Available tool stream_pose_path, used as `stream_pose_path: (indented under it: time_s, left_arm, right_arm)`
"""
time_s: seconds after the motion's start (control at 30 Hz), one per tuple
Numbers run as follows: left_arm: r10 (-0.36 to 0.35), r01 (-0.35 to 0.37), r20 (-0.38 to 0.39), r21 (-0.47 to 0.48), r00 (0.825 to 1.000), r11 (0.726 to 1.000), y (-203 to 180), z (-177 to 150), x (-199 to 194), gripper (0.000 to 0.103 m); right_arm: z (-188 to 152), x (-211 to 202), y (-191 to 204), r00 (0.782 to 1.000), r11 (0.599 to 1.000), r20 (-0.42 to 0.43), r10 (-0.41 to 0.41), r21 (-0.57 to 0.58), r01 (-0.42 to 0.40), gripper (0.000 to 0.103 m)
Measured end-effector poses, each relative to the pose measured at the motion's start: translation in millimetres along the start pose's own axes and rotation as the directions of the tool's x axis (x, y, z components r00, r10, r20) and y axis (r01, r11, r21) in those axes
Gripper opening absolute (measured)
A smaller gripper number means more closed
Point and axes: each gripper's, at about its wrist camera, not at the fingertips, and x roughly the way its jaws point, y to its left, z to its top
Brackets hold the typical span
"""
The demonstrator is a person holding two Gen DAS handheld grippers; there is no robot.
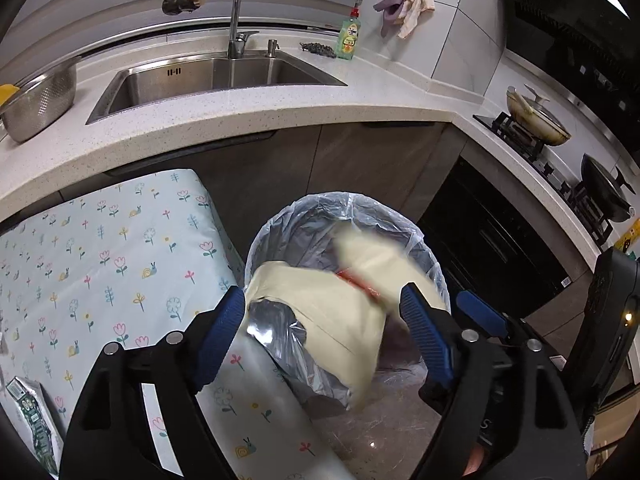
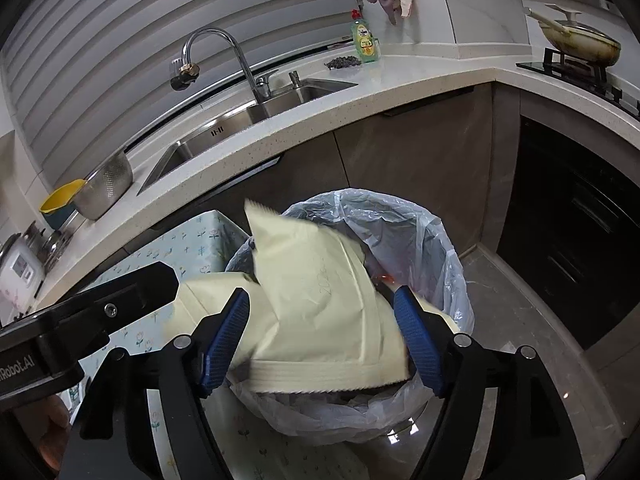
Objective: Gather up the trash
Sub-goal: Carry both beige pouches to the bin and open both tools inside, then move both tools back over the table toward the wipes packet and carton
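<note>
While both grippers stand over the bin [image 1: 434, 256], a pale yellow bag [image 1: 320, 308] hangs across its mouth, and its upper part is blurred. This bag is flat and creased, with a ribbed seal and a zigzag cut along its near edge [image 2: 332, 380]; a small red mark sits on it, and silver foil shows at its torn corner. The left gripper [image 1: 322, 336] has its jaws apart, with blue ribbed pads [image 1: 222, 340] on black arms, and the pads do not press the bag. The right gripper [image 2: 320, 340] is also released, the bag lying between its pads without contact I can see. The bin is round and lined with a thin, wrinkled, clear plastic liner [image 2: 400, 216]. Beside it, at the left, stands a table [image 1: 100, 264] covered by a smooth cloth printed with small flowers and snails.
</note>
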Motion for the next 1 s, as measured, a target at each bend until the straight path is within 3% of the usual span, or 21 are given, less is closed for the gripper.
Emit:
stream_pose_path:
  time_s: [0.23, 0.5, 0.77, 0.87, 1.0]
  left_arm:
    - [0.012, -0.011, 0.026, -0.022, 1.0, 1.0, 9, 1, -16, 0.076]
    - [0.063, -0.059, 0.077, -0.058, 0.995, 0.997, 25, -7, -60, 0.076]
    - [0.127, -0.115, 0.127, -0.092, 0.984, 0.989, 48, -21, -118, 0.077]
    - [0.148, -0.132, 0.144, -0.112, 0.978, 0.985, 60, -31, -143, 0.085]
    - [0.196, -0.175, 0.157, -0.134, 0.968, 0.975, 80, -49, -177, 0.086]
  right_arm:
    - [3, -22, 3, 1.0, 1.0, 0.031, 0.006, 0.015, -0.006, 0.074]
    - [-1, -57, 24, 0.998, 1.0, 0.06, 0.021, -0.006, -0.021, 0.077]
    - [-16, -94, 68, 0.995, 0.996, 0.07, 0.075, -0.06, -0.071, 0.081]
    - [-26, -108, 90, 0.992, 0.991, 0.068, 0.102, -0.09, -0.095, 0.083]
    - [-43, -124, 120, 0.989, 0.982, 0.055, 0.138, -0.135, -0.129, 0.083]
